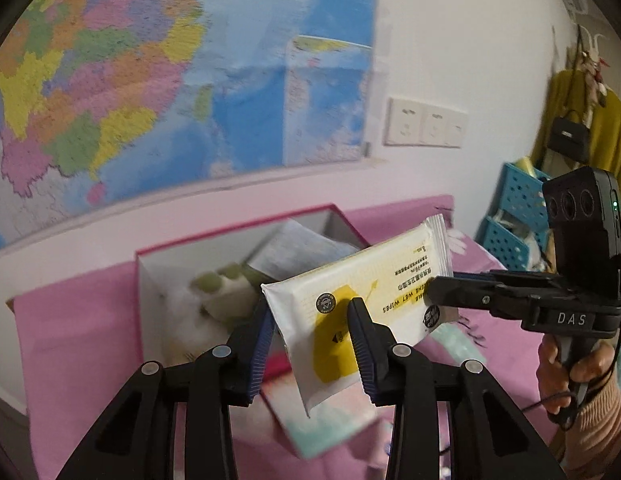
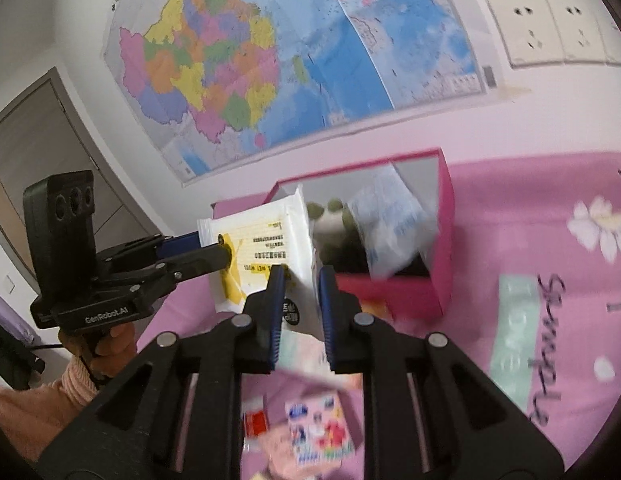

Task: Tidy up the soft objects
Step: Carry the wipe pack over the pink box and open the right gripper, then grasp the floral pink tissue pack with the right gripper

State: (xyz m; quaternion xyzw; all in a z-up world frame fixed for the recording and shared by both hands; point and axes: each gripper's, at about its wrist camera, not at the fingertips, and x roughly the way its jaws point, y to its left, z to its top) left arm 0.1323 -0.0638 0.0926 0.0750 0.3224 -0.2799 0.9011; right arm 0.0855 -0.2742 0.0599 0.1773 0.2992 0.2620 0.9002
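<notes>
We held a white-and-yellow pack of wet wipes (image 1: 362, 304) in the air between our two claws, just above and in front of the open pink box (image 1: 246, 280). Our left claw (image 1: 310, 320) pinched the pack near its yellow patch, one blue-padded finger on each face, while our right claw (image 2: 298, 276) gripped the opposite end; in the left wrist view its black fingers came in from the right and clamped the pack's edge. In the right wrist view the pack (image 2: 262, 252) stood nearly edge-on between the pressed fingers, tilted, with the left claw reaching in from the left side.

The box (image 2: 394, 292) sat on a pink cloth (image 2: 550, 248) printed with white flowers and dark script. Inside it we saw a pale blue-and-white packet (image 2: 390, 224) leaning against the wall and a soft white item with green round toes (image 1: 218, 292), blurred. Beneath the claws lay a mint and pink flat packet (image 1: 326, 428), and nearer us a small colourful cartoon packet (image 2: 322, 428). A large map (image 1: 150, 80) covered the wall behind, with white sockets (image 1: 426, 122) beside it and blue baskets (image 1: 514, 216) off to the right.
</notes>
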